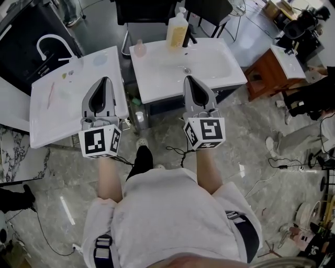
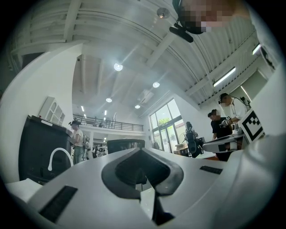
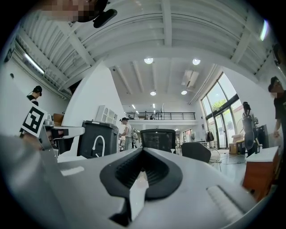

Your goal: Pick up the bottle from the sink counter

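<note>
A tall bottle (image 1: 178, 32) of yellow liquid with a pump top stands at the back edge of the white sink counter (image 1: 157, 78), beside the black tap. A small pinkish bottle (image 1: 140, 48) stands at the counter's back left corner. My right gripper (image 1: 187, 78) hovers over the counter's front edge, shut and empty, well short of the tall bottle. My left gripper (image 1: 106, 79) is over the neighbouring white counter (image 1: 47, 120), also shut and empty. Both gripper views tilt up towards the ceiling; the left gripper (image 2: 140, 150) and right gripper (image 3: 143, 148) show closed jaws and no bottle.
A white curved tap (image 1: 49, 44) rises at the left counter's back. A brown wooden cabinet (image 1: 269, 73) stands to the right of the sink. Cables (image 1: 285, 165) lie on the marble floor. A black chair (image 1: 152, 10) is behind the sink. People stand in the background.
</note>
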`<state>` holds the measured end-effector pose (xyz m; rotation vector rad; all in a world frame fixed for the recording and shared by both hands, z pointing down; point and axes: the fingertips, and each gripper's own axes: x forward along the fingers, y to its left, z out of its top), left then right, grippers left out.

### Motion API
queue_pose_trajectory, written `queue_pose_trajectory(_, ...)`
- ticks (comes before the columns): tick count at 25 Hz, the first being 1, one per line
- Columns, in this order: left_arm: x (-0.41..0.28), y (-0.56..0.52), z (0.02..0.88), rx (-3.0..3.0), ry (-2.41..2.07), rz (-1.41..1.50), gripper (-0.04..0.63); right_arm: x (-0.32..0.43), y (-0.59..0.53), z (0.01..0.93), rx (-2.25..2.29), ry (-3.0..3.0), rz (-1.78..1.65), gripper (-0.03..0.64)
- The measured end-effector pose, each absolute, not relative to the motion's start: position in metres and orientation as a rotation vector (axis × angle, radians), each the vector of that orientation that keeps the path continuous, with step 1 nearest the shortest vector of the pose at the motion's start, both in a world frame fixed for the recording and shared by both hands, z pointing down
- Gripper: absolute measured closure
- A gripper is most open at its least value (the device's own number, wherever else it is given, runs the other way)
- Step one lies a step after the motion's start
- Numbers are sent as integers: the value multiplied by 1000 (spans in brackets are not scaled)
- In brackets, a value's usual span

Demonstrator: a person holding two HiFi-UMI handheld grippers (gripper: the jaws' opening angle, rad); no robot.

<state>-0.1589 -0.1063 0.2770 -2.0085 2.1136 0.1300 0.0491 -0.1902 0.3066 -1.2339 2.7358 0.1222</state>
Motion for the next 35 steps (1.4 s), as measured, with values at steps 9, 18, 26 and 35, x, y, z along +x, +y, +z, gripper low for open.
queue_pose_trajectory(9,-206,-182,270,-2058,2067,134,588,7,-262,297,-1299,2688,127,606)
queue_pose_trajectory(18,-238,-247,269,-2126,2006,128,588,-30,-315,296,-1345,2664,124,606)
queue_pose_trajectory(26,-257,-291,281,-2213,1946,109,588,-57,-346,305,-1393,2658,126,606)
queue_pose_trajectory(35,-260,-335,327,-2364,1935,19,588,-74,-372,331,-1455,2691,62,606)
